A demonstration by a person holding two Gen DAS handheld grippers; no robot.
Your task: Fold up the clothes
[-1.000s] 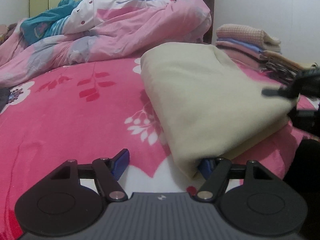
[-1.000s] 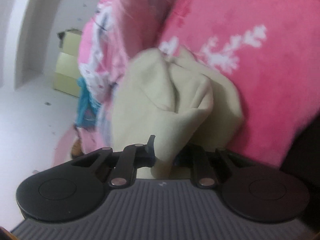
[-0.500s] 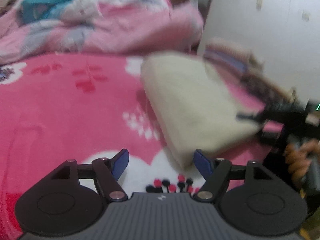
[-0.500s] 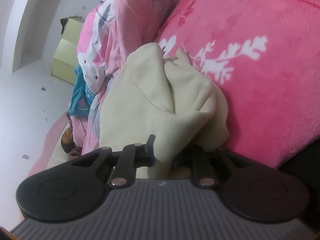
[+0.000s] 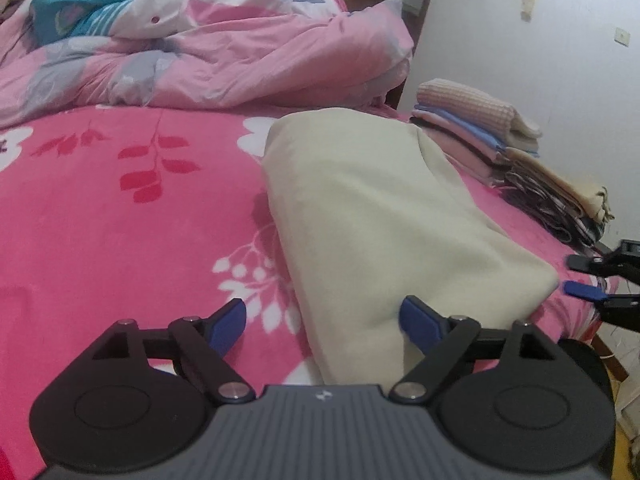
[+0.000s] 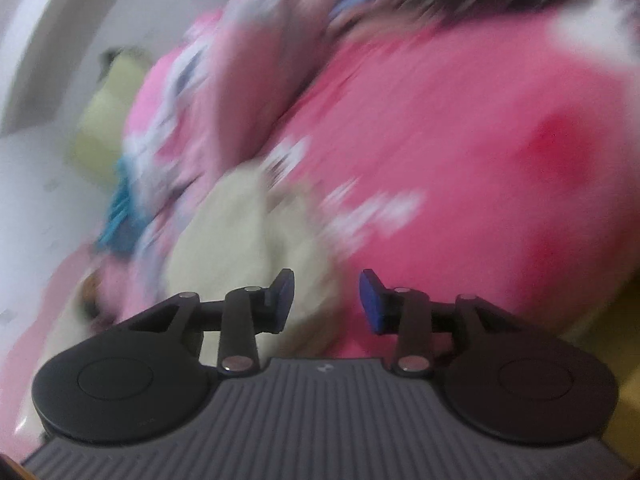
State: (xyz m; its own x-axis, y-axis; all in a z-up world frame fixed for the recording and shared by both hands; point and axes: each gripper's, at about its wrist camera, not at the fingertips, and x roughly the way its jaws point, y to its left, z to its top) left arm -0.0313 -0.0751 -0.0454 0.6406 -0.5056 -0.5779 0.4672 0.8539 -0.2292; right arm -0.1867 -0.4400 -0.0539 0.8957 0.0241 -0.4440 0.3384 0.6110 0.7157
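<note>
A folded cream garment (image 5: 380, 216) lies on the pink flowered bedspread (image 5: 120, 240). My left gripper (image 5: 324, 322) is at the garment's near corner with its jaws opening wide. The corner sits between the blue pads (image 5: 420, 322); the right one is against the cloth and the left one stands clear, so nothing is gripped. My right gripper (image 5: 580, 276) shows at the right edge, just off the garment's right corner. In the blurred right wrist view my right gripper (image 6: 326, 298) has its jaws opening, the cream garment (image 6: 240, 240) lying loose just ahead of them.
A stack of folded clothes (image 5: 472, 120) sits at the bed's far right, with a second pile (image 5: 560, 196) nearer. A crumpled pink duvet (image 5: 240, 52) and a teal garment (image 5: 80, 8) fill the back. The white wall (image 5: 540, 60) and the bed's edge are on the right.
My right gripper has let go of the cream fold it was pinching and swung away, blurring its view. My left jaws have widened, and the garment's corner rests between them.
</note>
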